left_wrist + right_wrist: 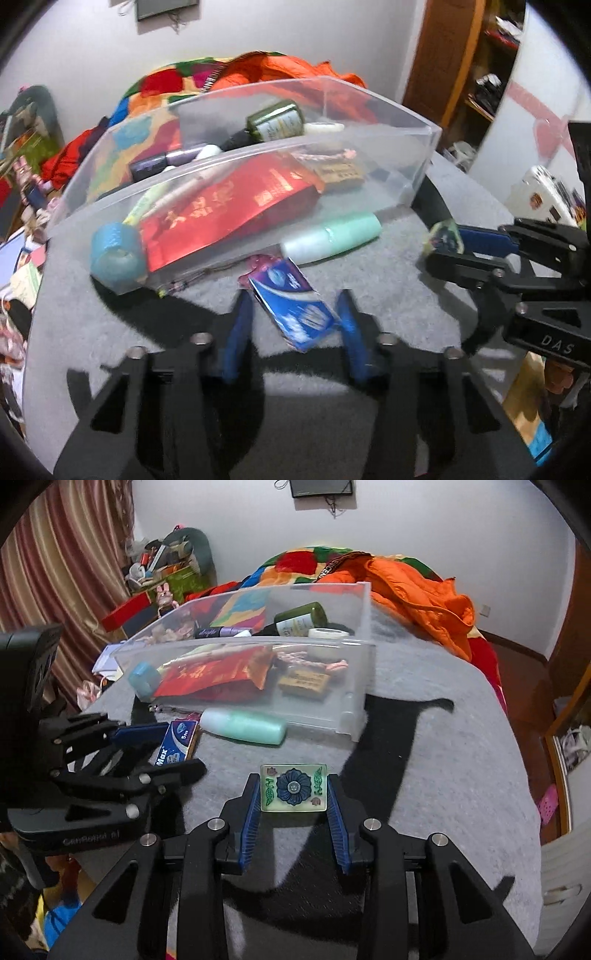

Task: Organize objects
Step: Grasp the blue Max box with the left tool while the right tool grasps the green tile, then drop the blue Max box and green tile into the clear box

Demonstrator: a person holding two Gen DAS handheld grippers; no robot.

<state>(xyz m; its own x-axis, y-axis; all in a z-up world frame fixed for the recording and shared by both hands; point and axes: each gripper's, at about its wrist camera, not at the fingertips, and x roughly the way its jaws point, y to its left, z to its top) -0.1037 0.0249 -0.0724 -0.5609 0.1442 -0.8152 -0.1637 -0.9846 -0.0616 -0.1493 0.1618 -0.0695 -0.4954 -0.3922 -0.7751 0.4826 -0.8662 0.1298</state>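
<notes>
**Two grippers, two small items, one bin ahead**

Blue-padded fingers of the right gripper (293,805) were seen nearest the lens, pinching a small flower-printed tile (293,787) by its two short sides, so that its long axis ran across the jaws. The tile was held above the grey cloth (443,775), well short of the clear bin (360,686), which lay ahead and slightly to the left with its long walls running crosswise to the approach.

The left gripper (295,314) was pointed steeply downward, its jaws spread on either side of a blue tissue pack (295,306). The pack was set at a slant between the pads; whether either pad was pressed against it could not be told, and it appeared to be resting on the cloth. A mint-green bottle (332,236) was lying just beyond it, along the foot of the bin's near wall.

The front compartment was already crowded with a red packet (229,210) and a teal roll (116,251). The right hand was judged the readier of the two, its load being secured; a lift over the near wall would be called for before release.
</notes>
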